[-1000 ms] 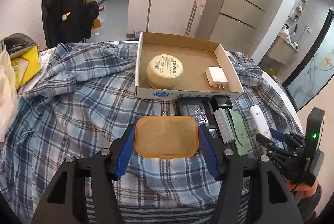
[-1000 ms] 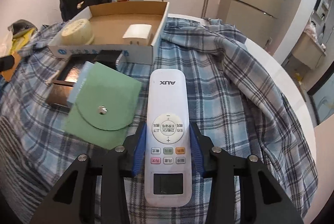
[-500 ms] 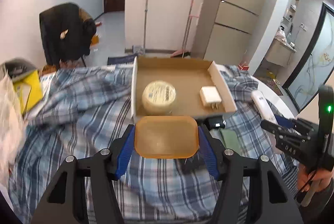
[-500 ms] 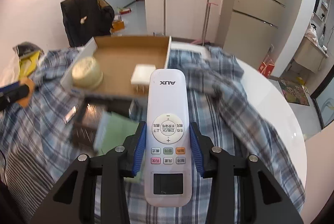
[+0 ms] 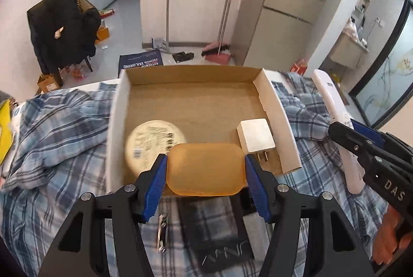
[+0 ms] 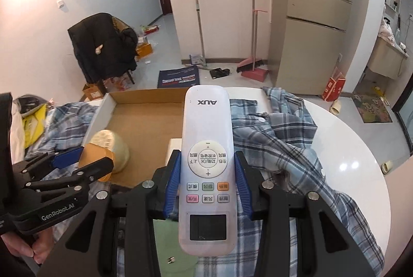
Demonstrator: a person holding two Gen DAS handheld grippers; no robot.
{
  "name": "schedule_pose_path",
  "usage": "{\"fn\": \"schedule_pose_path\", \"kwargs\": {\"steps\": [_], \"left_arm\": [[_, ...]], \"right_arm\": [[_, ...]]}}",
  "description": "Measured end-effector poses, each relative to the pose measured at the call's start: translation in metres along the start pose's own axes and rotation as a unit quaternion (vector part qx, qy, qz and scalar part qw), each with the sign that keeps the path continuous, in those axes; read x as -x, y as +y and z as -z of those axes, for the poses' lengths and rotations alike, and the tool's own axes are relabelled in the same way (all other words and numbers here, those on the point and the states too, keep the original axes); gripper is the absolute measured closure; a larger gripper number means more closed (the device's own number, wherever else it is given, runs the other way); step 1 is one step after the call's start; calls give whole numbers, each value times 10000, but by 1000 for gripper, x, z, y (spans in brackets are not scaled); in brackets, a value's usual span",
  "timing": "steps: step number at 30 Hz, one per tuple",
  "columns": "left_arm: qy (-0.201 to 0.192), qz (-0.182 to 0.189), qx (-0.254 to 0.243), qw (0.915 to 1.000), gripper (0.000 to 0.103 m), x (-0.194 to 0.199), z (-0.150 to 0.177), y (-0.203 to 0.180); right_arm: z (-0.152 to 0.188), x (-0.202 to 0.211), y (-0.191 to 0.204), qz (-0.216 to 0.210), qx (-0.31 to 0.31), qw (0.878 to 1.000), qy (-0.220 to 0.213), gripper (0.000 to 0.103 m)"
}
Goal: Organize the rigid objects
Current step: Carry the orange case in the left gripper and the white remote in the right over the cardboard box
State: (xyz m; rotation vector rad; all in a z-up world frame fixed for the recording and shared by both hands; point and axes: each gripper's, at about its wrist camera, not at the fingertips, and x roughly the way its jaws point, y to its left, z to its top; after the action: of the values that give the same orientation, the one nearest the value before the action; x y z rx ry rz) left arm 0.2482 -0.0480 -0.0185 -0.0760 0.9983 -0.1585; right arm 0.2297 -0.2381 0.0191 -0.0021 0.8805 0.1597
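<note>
- Cardboard box [image 5: 281,132] contains a round tub [image 5: 152,140] and a white charger [image 5: 255,136].
- My left hand-held gripper [image 5: 205,173] clamps an amber case [image 5: 205,168] — over the box's near edge.
- My right hand-held gripper [image 6: 206,179] grips a white remote [image 6: 206,148] — narrow span.

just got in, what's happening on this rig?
A person is tidying objects into a cardboard box on a plaid-covered table. The left gripper is clamped on an amber plastic case at the box's near edge; the right gripper holds a white AUX remote. A round container and white charger are already inside.
</note>
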Motion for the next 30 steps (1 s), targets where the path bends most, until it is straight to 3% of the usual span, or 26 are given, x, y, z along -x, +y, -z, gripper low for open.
{"fn": "schedule_pose_path", "kwargs": {"steps": [3, 7, 11, 16, 19, 25, 27, 30], "left_arm": [[135, -13, -82, 9999, 41, -20, -2, -11], [151, -352, -387, 9985, 40, -41, 0, -29], [434, -241, -273, 9984, 40, -61, 1, -30], [455, -238, -262, 9983, 40, -71, 2, -29], [572, -143, -219, 9980, 29, -75, 2, -30], [117, -300, -426, 9986, 25, -43, 3, -32], [-210, -279, -428, 9985, 15, -21, 2, -27], [-821, -379, -295, 9955, 14, 7, -2, -11]], "right_arm": [[3, -17, -11, 9, -131, 9998, 174, 64], [9, -35, -26, 20, -281, 9987, 417, 64], [10, -41, -38, 78, -371, 9981, 487, 64], [10, -37, -40, 54, -380, 9982, 468, 64], [10, -37, -38, 65, -344, 9983, 463, 64], [11, -37, -37, 95, -313, 9983, 480, 64], [10, -34, -37, 75, -341, 9985, 425, 64], [10, -29, -30, 186, -228, 9991, 304, 64]]}}
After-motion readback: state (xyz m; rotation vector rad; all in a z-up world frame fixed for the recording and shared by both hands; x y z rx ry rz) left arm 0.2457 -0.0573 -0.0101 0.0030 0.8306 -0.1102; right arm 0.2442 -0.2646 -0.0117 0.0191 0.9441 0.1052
